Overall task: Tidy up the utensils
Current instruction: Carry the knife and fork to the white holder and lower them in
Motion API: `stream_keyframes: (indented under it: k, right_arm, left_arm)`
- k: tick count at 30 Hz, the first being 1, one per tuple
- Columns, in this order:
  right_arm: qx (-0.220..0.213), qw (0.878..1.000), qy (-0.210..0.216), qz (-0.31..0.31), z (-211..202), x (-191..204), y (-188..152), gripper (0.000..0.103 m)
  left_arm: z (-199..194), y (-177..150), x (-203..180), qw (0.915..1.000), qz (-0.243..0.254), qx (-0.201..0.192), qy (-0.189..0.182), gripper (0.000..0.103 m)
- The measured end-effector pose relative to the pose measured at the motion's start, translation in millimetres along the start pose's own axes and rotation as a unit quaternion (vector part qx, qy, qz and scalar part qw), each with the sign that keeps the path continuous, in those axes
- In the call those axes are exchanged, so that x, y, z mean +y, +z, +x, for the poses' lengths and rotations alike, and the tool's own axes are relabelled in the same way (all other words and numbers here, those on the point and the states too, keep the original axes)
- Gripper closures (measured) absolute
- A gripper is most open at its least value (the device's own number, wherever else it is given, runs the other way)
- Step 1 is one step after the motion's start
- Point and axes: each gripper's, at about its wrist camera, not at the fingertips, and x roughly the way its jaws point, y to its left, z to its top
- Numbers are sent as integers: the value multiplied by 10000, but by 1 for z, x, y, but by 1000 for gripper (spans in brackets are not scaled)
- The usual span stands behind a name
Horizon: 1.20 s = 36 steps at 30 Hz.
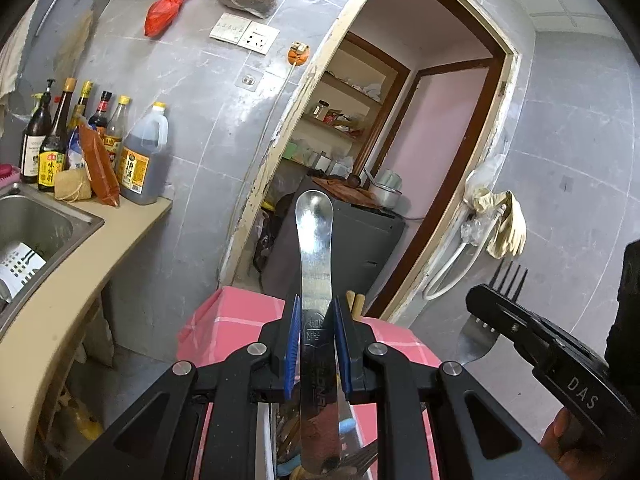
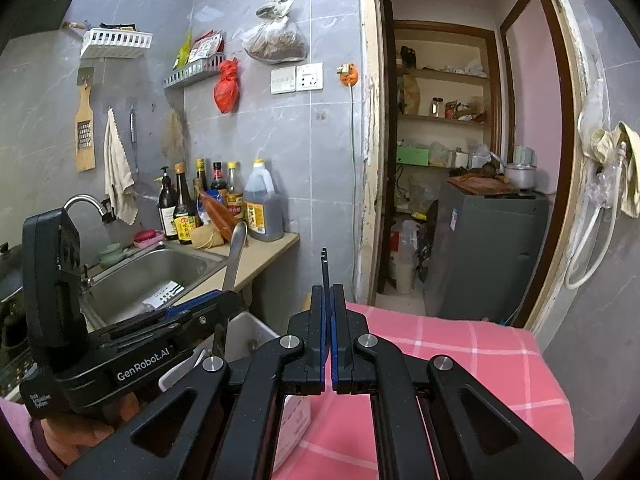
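Gripping a steel spoon (image 1: 314, 248) in left gripper (image 1: 316, 344), fork (image 1: 476, 340) pinched in right gripper (image 2: 329, 336), both hovering above pink-checked cloth (image 2: 460, 344).

Below my jaws the tabletop (image 2: 460, 344) wears a pink checked cloth (image 2: 500, 380). Left of the cloth, a beige counter (image 2: 264, 256) holds a steel sink (image 2: 148, 276); sauce bottles (image 2: 224, 204) stand behind the sink.

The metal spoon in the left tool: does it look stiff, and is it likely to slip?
The spoon looks polished and rigid, so it probably won't flex. The left tool clamps only its narrow handle between blue pads, with the bowl far ahead, so it may pivot or slide if jolted.
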Motion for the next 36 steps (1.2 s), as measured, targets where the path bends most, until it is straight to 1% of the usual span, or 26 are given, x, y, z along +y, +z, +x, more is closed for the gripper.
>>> stream_keyframes:
  k: [5,10,16,20,23,25,27,28,30,31,32,33,34,36]
  right_arm:
    - [78,9998,167,126,2,-3,-10,101]
    - [132,9993,294,213,4,-3,-17,100]
    - [215,9965,585,549,6,-8,-27,97]
    - [302,9940,728,753,9,-11,-35,97]
    - [281,9930,766,858,7,-11,-39,97]
    - [248,9927,758,901,4,-11,-39,97]
    - [186,9930,704,926,-3,-11,-38,95]
    - [158,9931,680,940,-6,-12,-37,92]
    - [94,9934,592,976,-15,-14,-36,82]
    - [43,9934,548,1005,-20,-15,-36,74]
    - [-11,9934,500,1034,-26,-16,-35,70]
    - [-45,9935,450,1047,-32,-18,-33,69]
    - [-97,9938,341,1055,-40,-19,-34,67]
    - [-163,9940,164,1066,-53,-23,-34,61]
  left_arm:
    - [-10,-10,-2,9994,260,-143,185,87]
    - [-19,-19,-4,9987,414,-133,255,87]
    - [-28,-23,0,9990,375,44,237,87]
    - [-35,-22,1,9992,317,100,213,87]
    - [-42,-18,1,9992,324,117,207,85]
    - [-47,-16,0,9993,300,105,213,82]
    - [-52,-13,-1,9994,262,96,218,71]
    - [-55,-11,-3,9994,258,84,236,69]
    - [-61,-7,-7,9993,294,72,241,63]
    - [-63,-6,-10,9991,329,86,252,61]
    - [-65,-5,-12,9990,356,95,262,56]
    - [-69,-3,-16,9988,393,105,280,50]
    - [-72,-2,-18,9987,407,99,287,47]
    - [-79,0,-24,9985,457,118,288,34]
